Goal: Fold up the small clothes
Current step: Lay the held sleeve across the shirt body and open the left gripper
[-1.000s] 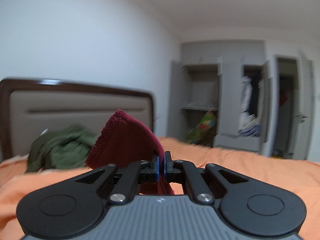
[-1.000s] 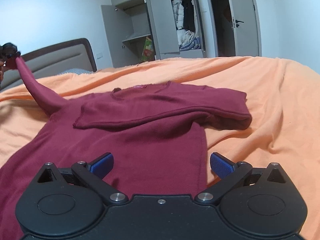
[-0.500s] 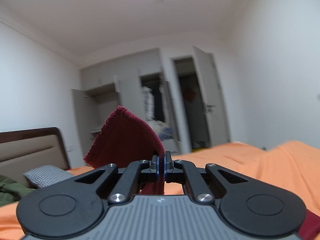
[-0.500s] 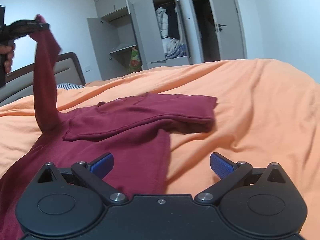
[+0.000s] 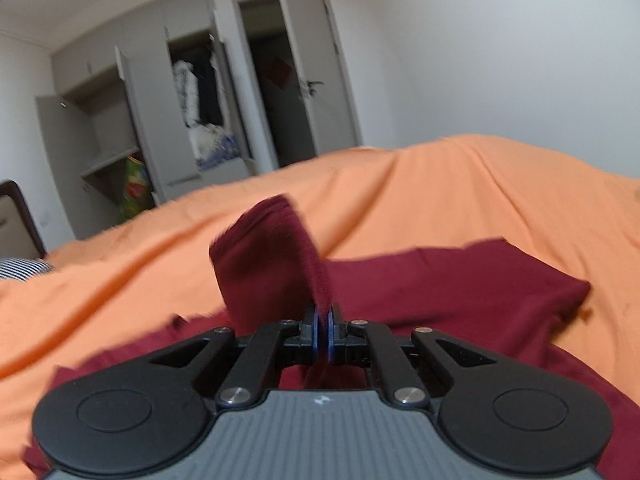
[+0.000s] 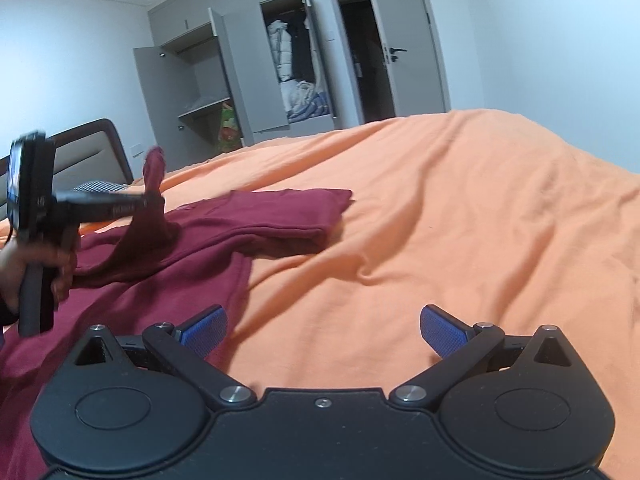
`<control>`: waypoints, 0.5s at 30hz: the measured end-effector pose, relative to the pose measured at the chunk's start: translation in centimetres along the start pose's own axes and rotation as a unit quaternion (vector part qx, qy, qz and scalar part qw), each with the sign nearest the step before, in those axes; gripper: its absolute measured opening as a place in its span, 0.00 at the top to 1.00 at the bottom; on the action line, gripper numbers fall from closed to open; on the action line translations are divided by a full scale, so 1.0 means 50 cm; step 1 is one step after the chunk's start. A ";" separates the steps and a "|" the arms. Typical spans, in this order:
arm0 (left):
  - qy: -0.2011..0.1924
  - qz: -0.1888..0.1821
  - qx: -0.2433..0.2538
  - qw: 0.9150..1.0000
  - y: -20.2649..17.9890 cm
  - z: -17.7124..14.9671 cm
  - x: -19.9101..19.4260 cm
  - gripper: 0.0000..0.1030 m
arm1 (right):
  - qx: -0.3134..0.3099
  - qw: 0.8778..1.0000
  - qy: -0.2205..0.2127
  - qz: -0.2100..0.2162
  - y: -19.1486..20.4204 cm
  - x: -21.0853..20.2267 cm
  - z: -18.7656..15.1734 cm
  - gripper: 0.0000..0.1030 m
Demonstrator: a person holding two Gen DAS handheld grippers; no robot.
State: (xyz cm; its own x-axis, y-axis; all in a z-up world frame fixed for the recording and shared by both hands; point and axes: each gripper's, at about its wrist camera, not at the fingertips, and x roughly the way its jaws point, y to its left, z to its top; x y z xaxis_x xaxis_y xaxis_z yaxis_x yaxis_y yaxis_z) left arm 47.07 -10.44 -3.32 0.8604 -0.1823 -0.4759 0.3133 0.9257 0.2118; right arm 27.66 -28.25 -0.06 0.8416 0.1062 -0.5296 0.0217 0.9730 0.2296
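The orange bedspread [image 6: 460,208] covers the whole bed and carries every item in view. Behind it, the grey wardrobe [image 6: 240,80] stands with its doors open, clothes hanging and piled inside.

The maroon shirt [image 6: 256,224] lies flat on the bedspread, toward my left side. Its right sleeve is already folded across the chest. In the left wrist view the body of the shirt [image 5: 480,292] spreads directly beneath the tool.

My left gripper [image 5: 322,330] is clamped on the shirt's left sleeve [image 5: 272,264]; the blue pads are pressed together with the cloth between them, and the cuff end stands up above the fingers. In the right wrist view this same gripper [image 6: 154,200] is held above the chest area of the shirt, with the sleeve [image 6: 148,232] draped down from it to the garment. My left hand [image 6: 36,268] grips its handle.

My right gripper [image 6: 322,330] is spread wide and holds nothing. It hovers over bare bedspread, just beside the shirt's right edge.
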 end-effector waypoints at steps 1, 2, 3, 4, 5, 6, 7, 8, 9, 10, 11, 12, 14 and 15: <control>0.003 -0.009 0.002 1.000 0.000 -0.011 -0.003 0.94 | 0.003 1.000 0.000 -0.001 -0.003 0.000 -0.001 0.01; 0.006 -0.016 0.004 1.000 0.001 -0.020 -0.007 0.93 | 0.006 1.000 0.000 -0.001 -0.004 0.000 -0.002 0.01; 0.009 -0.023 0.005 1.000 0.001 -0.026 -0.011 0.92 | 0.008 1.000 0.001 -0.001 -0.006 0.002 -0.002 0.01; 0.012 -0.031 0.003 0.999 -0.002 -0.030 -0.015 0.87 | 0.009 1.000 0.001 -0.001 -0.006 0.003 -0.003 0.01; 0.015 -0.039 -0.001 0.999 -0.002 -0.033 -0.021 0.81 | 0.008 1.000 0.001 0.000 -0.005 0.005 -0.004 0.01; 0.019 -0.048 -0.009 0.999 0.003 -0.035 -0.023 0.59 | 0.007 1.000 0.003 0.000 -0.002 0.005 -0.005 0.01; 0.020 -0.053 -0.020 0.998 0.009 -0.035 -0.034 0.37 | 0.006 1.000 0.003 0.001 -0.001 0.006 -0.005 0.01; 0.020 -0.057 -0.032 0.998 0.021 -0.043 -0.046 0.31 | 0.006 1.000 0.004 0.003 0.000 0.007 -0.006 0.01; 0.018 -0.063 -0.040 0.997 0.030 -0.050 -0.055 0.30 | 0.006 1.000 0.005 0.004 0.002 0.007 -0.007 0.01; 0.019 -0.068 -0.044 0.997 0.038 -0.055 -0.065 0.30 | 0.006 1.000 0.006 0.006 0.004 0.009 -0.008 0.01; 0.022 -0.069 -0.047 0.996 0.044 -0.059 -0.070 0.29 | 0.005 1.000 0.008 0.007 0.006 0.011 -0.008 0.01; 0.026 -0.067 -0.051 0.996 0.056 -0.060 -0.081 0.26 | 0.004 1.000 0.009 0.008 0.008 0.012 -0.008 0.01; 0.030 -0.063 -0.066 0.995 0.074 -0.068 -0.103 0.19 | 0.001 1.000 0.010 0.012 0.014 0.017 -0.006 0.01; 0.030 -0.060 -0.075 0.995 0.087 -0.074 -0.115 0.14 | 0.000 1.000 0.010 0.017 0.017 0.020 -0.004 0.01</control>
State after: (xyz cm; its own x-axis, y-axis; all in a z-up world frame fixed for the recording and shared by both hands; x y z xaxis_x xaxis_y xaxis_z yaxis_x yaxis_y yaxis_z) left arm 42.01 -4.13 -2.80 0.7935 -0.2795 -0.5406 0.3452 0.9383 0.0216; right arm 28.39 -27.30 -0.56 0.8307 0.1426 -0.5382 -0.0066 0.9691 0.2466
